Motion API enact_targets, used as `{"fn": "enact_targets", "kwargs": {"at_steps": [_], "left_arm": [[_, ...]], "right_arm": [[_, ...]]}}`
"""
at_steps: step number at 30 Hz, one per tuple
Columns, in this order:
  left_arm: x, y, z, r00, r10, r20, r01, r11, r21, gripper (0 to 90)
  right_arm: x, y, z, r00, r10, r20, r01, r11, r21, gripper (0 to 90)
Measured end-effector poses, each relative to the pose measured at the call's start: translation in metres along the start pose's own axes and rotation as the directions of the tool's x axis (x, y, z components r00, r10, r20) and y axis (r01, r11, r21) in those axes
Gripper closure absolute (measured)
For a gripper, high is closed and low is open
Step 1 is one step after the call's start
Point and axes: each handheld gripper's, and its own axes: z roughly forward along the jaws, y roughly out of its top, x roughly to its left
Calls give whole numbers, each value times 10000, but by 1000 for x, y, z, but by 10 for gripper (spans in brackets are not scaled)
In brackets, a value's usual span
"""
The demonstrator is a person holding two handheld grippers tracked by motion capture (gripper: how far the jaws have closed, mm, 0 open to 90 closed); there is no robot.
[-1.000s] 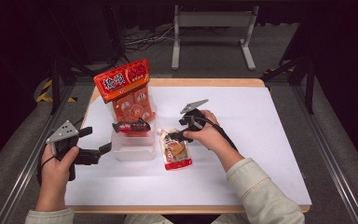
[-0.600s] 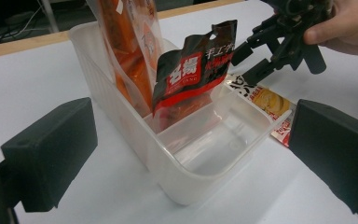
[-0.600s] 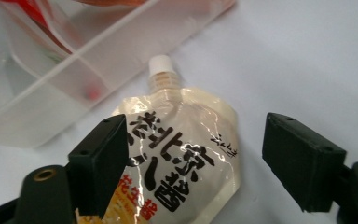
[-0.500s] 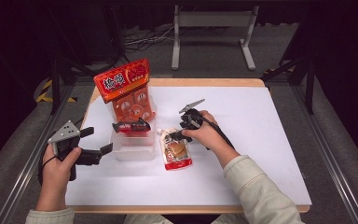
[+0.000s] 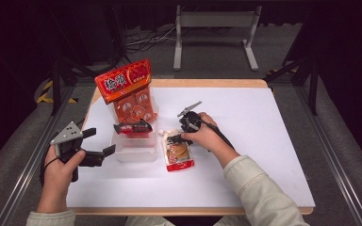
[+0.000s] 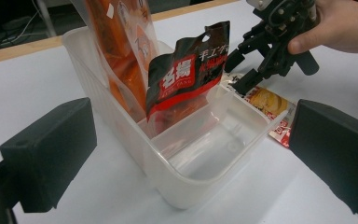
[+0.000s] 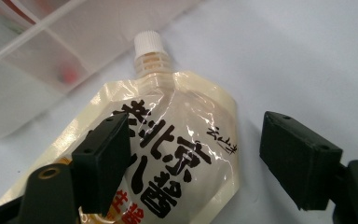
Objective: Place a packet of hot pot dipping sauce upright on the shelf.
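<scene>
left hand-held gripper [image 5: 98, 147]: far left of bench [image 5: 264, 141], jaws apart, nothing between them; same spot as in the earlier frames.
clear bin [image 5: 134, 149]: just right of that gripper, jaws aimed at its near wall. Left gripper view shows the front compartment bare [image 6: 205, 154].
orange bag [image 5: 126, 89]: upright in back of bin, white characters on a red header, too small to read from above.
dark pouch [image 5: 133, 127]: leans in the bin in front of the orange bag; left gripper view shows white and red characters on it [image 6: 186, 79], not fully legible.
spout pouch [image 5: 178, 153]: flat on bench just right of bin, white cap [image 7: 148, 43] toward it. Right gripper view shows bold black characters, "北京" readable.
right hand-held gripper [image 5: 175, 138]: over pouch top; jaws have just been closing a little, apart now, pouch between them, not clamped. Hand barely shifted versus earlier frames.
</scene>
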Motion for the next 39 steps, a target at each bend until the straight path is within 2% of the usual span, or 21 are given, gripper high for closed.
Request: {"fn": "enact_targets", "kwargs": {"at_steps": [3, 5, 9, 11, 15, 16, 17, 18, 19, 21, 31, 35, 39], "left_arm": [[0, 0, 0, 9999, -47, 98, 47, 10000, -47, 17], [0, 1, 0, 9999, 64, 100, -63, 10000, -61, 16], [-1, 1, 1, 9998, -23, 198, 24, 10000, -93, 16], [-1, 1, 1, 9998, 30, 206, -29, 10000, -38, 16], [0, 1, 1, 9999, -1, 114, 1, 10000, -50, 16], [0, 1, 1, 9999, -1, 114, 1, 10000, -50, 16], [0, 0, 0, 9999, -58, 128, 59, 10000, -67, 16], [0, 0, 0, 9999, -64, 136, 64, 10000, -67, 16], [0, 0, 1, 9999, -71, 156, 72, 10000, -55, 16], [0, 0, 1, 9999, -66, 139, 66, 10000, -22, 16], [0, -1, 1, 9999, -68, 137, 68, 10000, -4, 16], [-1, -1, 3, 9998, -25, 180, 25, 10000, 8, 16], [-2, 0, 4, 9998, 43, 211, -44, 10000, 42, 16]], "right_arm": [[2, 0, 0, 9998, -145, 162, 145, 9999, 29, 264], [4, 0, 1, 9996, -227, 189, 227, 9997, 27, 295], [7, -1, 0, 9989, -392, 257, 389, 9992, 106, 373], [9, -1, -1, 9983, -418, 394, 411, 9990, 200, 441], [10, 0, -3, 9955, -568, 759, 543, 9979, 339, 661], [10, 0, -3, 9955, -568, 759, 543, 9979, 339, 661], [10, 0, -5, 9952, -682, 705, 653, 9969, 430, 768], [10, 0, -5, 9952, -682, 705, 653, 9969, 430, 768], [11, 1, -6, 9934, -917, 685, 886, 9950, 471, 823], [13, 3, -6, 9904, -1206, 676, 1165, 9913, 617, 871], [12, 3, -10, 9931, -1049, 525, 1023, 9936, 486, 896], [10, 3, -19, 9960, -823, 335, 815, 9963, 261, 900], [9, 3, -28, 9966, -791, 253, 790, 9969, 22, 900]]}}
